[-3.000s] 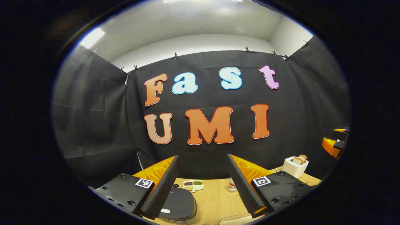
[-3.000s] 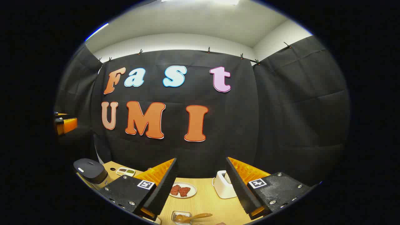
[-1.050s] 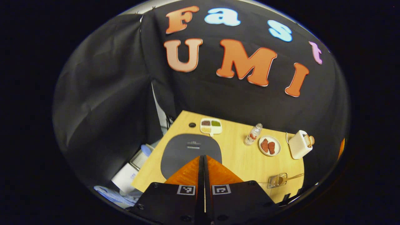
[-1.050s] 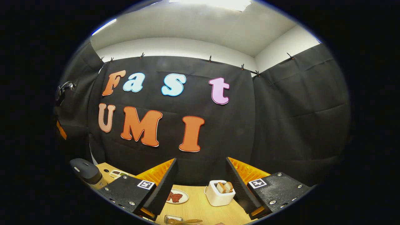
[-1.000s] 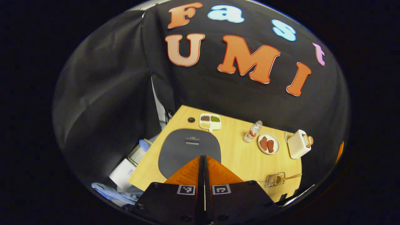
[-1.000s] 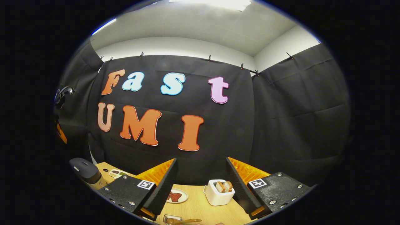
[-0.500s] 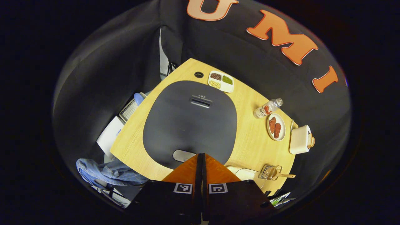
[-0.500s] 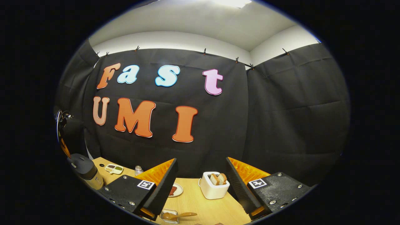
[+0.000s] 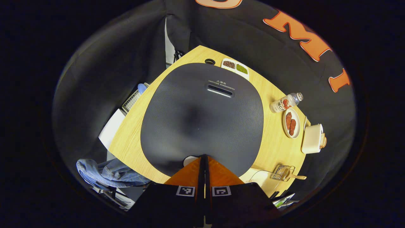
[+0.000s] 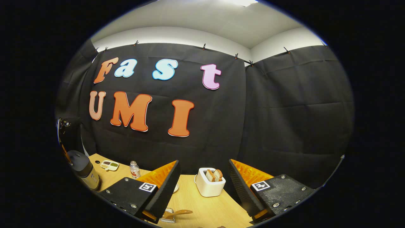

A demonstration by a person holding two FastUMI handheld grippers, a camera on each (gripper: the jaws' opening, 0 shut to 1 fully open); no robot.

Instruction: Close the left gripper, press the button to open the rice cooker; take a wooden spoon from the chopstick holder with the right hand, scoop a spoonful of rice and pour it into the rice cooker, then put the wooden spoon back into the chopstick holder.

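Observation:
In the left gripper view the rice cooker's dark grey lid lies closed right under me. My left gripper is shut, its tips over the pale button at the lid's near edge; whether they touch it is hidden. The wooden spoon lies in the wire chopstick holder to the right, beside a pale container. In the right gripper view my right gripper is open and holds nothing above the table, with the spoon just below its left finger and the cooker far left.
On the wooden table stand a small bottle, a plate of red pieces, a white toaster with bread and a divided tray of beans. A blue cloth and a white box lie off the table's left edge.
My left gripper went from open to shut, tilted down and dropped close over the cooker lid. My right gripper stayed open and drifted slightly.

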